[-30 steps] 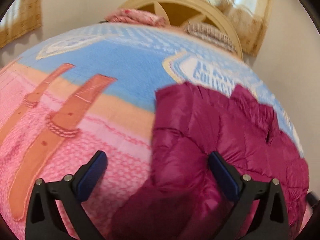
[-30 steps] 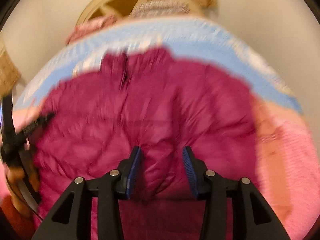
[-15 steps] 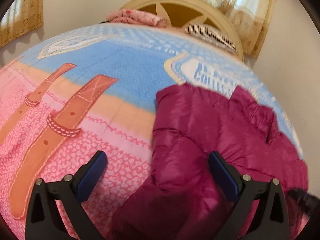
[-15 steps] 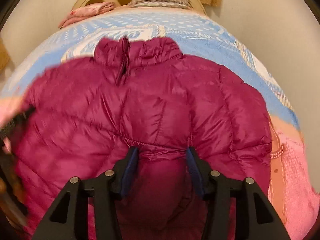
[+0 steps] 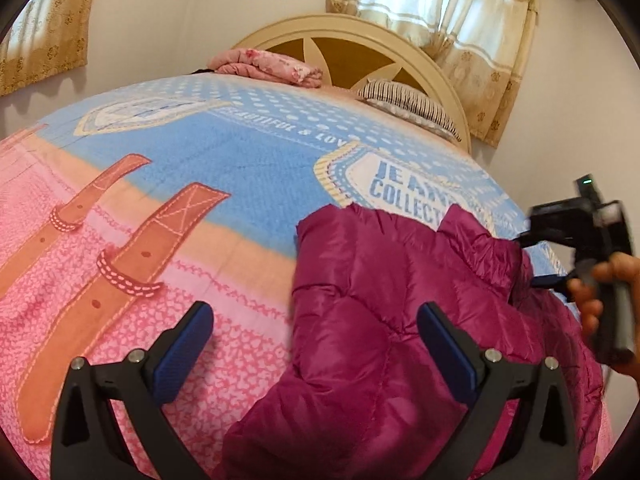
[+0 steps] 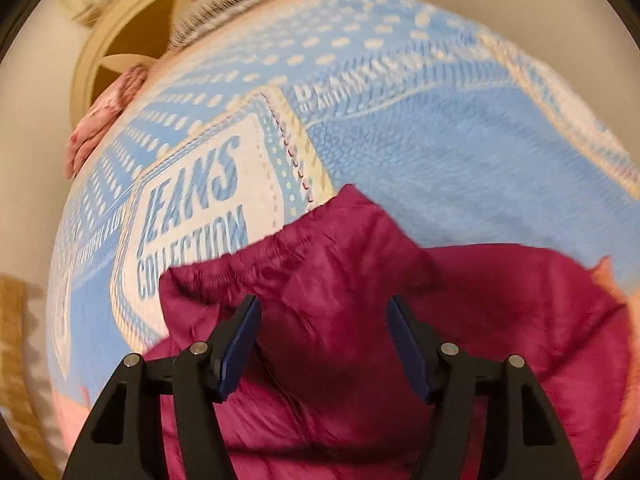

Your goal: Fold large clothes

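A magenta puffer jacket (image 5: 384, 312) lies on the bed's printed blanket (image 5: 208, 160), toward its right side. My left gripper (image 5: 316, 344) is open and empty, hovering over the jacket's left edge. My right gripper (image 6: 322, 340) is open over the jacket's collar end (image 6: 328, 264), with nothing between its pads. The right gripper also shows at the right edge of the left wrist view (image 5: 588, 248), held in a hand above the jacket's far right part.
A cream wooden headboard (image 5: 352, 36) stands at the far end. A folded pink cloth (image 5: 268, 66) and a striped pillow (image 5: 408, 102) lie by it. Curtains (image 5: 448, 12) hang behind. Walls close in on the right.
My right gripper opened, letting go of the jacket fold, and swung toward the collar end. It now shows in the left wrist view. My left gripper has barely moved.
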Available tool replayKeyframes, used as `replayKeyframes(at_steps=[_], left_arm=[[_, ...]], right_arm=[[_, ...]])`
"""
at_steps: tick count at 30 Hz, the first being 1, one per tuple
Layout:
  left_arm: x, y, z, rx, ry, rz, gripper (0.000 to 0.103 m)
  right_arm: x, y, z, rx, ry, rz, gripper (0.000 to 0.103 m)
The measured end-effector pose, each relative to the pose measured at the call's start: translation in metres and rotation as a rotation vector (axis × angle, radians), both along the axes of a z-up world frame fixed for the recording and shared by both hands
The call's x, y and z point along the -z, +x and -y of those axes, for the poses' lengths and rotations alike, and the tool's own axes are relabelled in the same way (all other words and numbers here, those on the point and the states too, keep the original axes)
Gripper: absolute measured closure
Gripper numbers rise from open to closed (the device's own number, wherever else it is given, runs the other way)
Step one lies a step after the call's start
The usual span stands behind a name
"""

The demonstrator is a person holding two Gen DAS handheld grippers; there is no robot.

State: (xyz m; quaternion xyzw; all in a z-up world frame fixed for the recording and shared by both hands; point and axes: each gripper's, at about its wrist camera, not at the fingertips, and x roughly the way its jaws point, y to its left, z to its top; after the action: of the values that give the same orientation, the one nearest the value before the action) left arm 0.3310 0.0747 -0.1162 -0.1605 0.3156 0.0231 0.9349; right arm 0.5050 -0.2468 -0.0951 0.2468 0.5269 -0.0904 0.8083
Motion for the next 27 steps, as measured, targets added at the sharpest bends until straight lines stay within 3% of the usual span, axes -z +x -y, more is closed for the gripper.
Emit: replayKeyframes(at_steps=[4,7,8,9,12,17,24,27], left_arm=[[0.000,0.001,0.002,0.004,0.003,0.007,0.000],[0.002,0.005,0.001,0.003,-0.006,-0.008,0.000],[0.002,0.004,0.000,0.001,-0.010,-0.006,0.000],[0.002,0.004,-0.001,-0.002,-0.015,-0.003,0.000],[0.001,0.002,-0.002,-0.005,-0.020,0.005,0.000],[0.000,0.000,-0.001,-0.003,-0.010,0.014,0.000],[-0.002,-0.005,0.000,0.021,-0.019,0.035,0.000],[-0.002,-0.003,0.006,0.054,-0.004,0.026,0.000]], right_arm=[[0.017,0.013,-0.007,-0.003,-0.064,-0.061,0.038],[0.016,0.009,-0.006,-0.032,-0.064,-0.049,0.040],[0.014,0.006,-0.005,-0.047,-0.078,-0.058,0.056],[0.012,0.002,-0.001,-0.051,-0.082,-0.069,0.080],[0.002,-0.021,0.015,-0.046,0.001,-0.039,0.090],[-0.016,-0.072,0.038,-0.022,-0.007,0.014,0.094],[0.025,-0.119,0.062,0.028,-0.067,0.022,0.103],[0.029,-0.130,0.057,-0.014,-0.167,0.139,0.103]])
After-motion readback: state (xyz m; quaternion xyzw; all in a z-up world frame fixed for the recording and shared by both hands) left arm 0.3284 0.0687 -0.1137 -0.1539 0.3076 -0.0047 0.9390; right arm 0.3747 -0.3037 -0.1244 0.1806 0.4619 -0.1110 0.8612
